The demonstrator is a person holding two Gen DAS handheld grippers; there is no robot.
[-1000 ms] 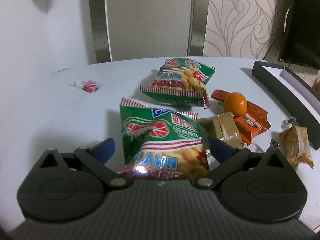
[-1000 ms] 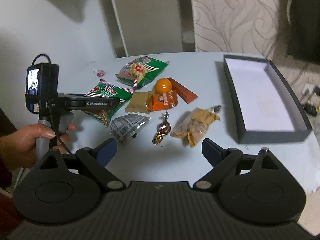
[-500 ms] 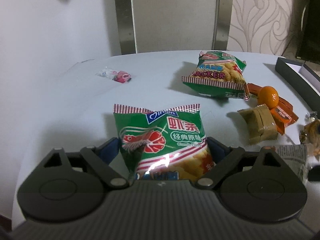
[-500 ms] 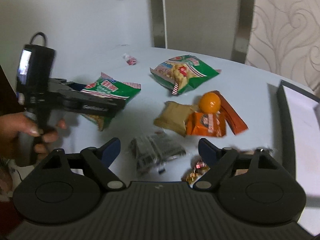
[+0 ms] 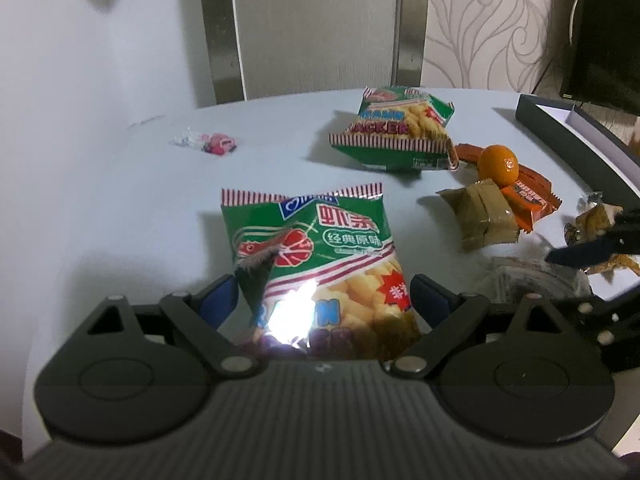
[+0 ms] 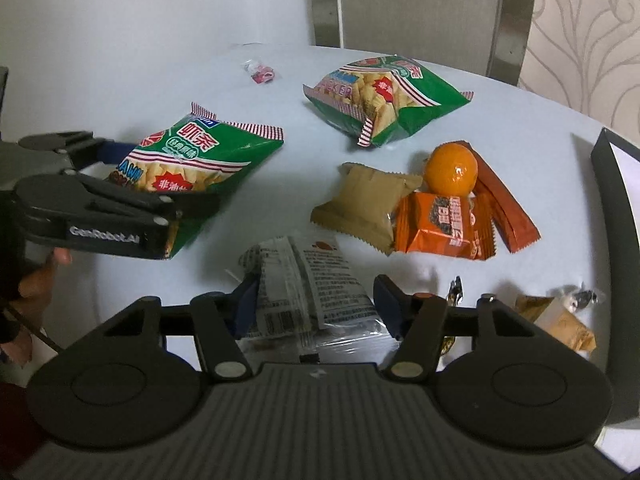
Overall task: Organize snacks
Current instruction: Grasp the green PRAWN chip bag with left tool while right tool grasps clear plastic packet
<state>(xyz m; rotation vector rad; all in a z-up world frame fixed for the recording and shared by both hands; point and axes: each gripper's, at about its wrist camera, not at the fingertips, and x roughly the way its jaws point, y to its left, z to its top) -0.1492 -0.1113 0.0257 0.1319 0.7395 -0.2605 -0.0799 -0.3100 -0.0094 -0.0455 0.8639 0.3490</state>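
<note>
Smooth round table; crinkly foil prawn-cracker bags.

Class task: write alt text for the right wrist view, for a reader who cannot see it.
The right gripper is closing around a clear printed snack packet on a pale table. To the left, the left gripper straddles a green prawn cracker bag. Beyond lie a second green bag, an orange fruit and brown and orange wrapped snacks.

L gripper jaws wide, angled down; R gripper jaws closing, angled down
</note>
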